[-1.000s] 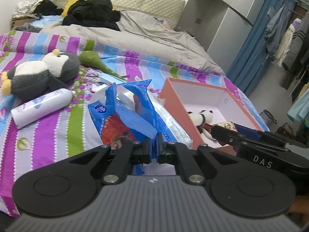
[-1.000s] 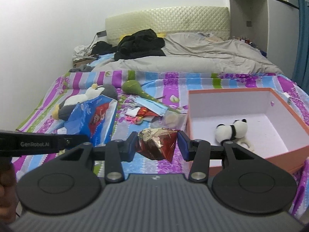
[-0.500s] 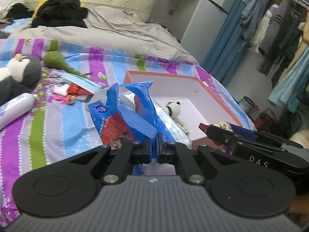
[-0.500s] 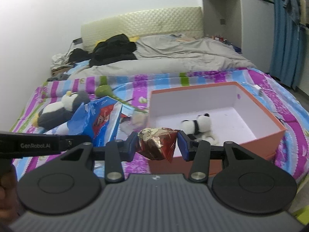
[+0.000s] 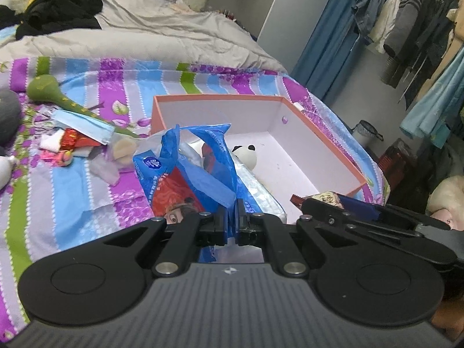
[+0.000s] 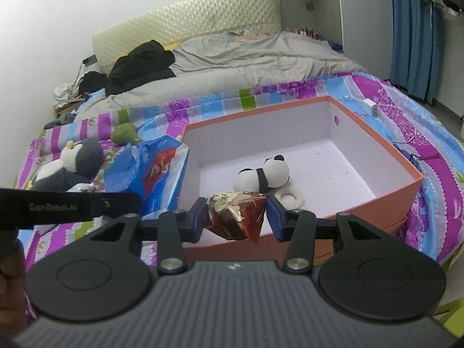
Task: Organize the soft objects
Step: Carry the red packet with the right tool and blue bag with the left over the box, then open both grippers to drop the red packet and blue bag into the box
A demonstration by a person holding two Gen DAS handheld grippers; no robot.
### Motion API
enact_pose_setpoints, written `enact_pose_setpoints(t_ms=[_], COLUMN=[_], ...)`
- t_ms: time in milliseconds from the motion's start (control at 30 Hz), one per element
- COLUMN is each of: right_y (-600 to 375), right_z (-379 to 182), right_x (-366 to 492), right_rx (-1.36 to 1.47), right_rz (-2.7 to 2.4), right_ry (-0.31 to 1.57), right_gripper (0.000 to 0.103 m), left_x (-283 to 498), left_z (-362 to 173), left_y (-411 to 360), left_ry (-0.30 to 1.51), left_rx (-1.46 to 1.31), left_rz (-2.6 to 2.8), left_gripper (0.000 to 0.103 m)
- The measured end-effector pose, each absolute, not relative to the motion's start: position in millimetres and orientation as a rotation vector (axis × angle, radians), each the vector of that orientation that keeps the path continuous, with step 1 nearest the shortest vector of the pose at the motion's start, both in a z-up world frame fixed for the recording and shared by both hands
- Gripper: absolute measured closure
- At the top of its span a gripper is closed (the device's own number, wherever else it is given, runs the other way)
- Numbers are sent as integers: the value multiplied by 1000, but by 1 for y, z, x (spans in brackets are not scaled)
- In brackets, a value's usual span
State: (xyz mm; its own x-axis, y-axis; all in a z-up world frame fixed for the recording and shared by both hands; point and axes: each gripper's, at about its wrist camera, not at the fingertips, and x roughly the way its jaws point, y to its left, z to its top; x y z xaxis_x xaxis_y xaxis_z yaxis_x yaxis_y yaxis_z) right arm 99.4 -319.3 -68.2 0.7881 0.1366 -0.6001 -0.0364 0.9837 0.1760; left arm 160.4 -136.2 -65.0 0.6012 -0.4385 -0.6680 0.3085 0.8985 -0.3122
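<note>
Left gripper (image 5: 231,220) clamped nearly shut on a fold of the blue plastic bag (image 5: 185,179), bag bulging ahead of the jaws and hanging just beside the near-left corner of the orange box (image 5: 345,162). Right gripper (image 6: 236,217) part-open yet pressed against both sides of the crumpled red-gold wrapper (image 6: 236,217), held over the box's near wall. Panda plush (image 6: 262,174) lying inside the box.

wall (image 6: 58,14): white | headboard (image 6: 185,17): quilted cream | curtain (image 6: 414,29): blue | wardrobe (image 5: 290,0): grey
</note>
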Motion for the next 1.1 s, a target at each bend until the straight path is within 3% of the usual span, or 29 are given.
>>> enact_pose_setpoints(t_ms=[733, 767, 867, 1100], right_y=[-386, -387, -389, -387], right_z=[-132, -132, -133, -122], right_x=[200, 201, 201, 188], right_rx=[186, 188, 189, 202], right_rz=[-11, -10, -15, -11], right_ry=[842, 845, 856, 830], right_gripper=[51, 50, 48, 45], left_x=[287, 289, 291, 272], left_z=[-117, -118, -121, -105], left_y=[-222, -223, -224, -217], left_ry=[967, 973, 1001, 940], left_rx=[-132, -127, -132, -116], left_rz=[-513, -505, -495, -486], left_gripper=[97, 91, 53, 53])
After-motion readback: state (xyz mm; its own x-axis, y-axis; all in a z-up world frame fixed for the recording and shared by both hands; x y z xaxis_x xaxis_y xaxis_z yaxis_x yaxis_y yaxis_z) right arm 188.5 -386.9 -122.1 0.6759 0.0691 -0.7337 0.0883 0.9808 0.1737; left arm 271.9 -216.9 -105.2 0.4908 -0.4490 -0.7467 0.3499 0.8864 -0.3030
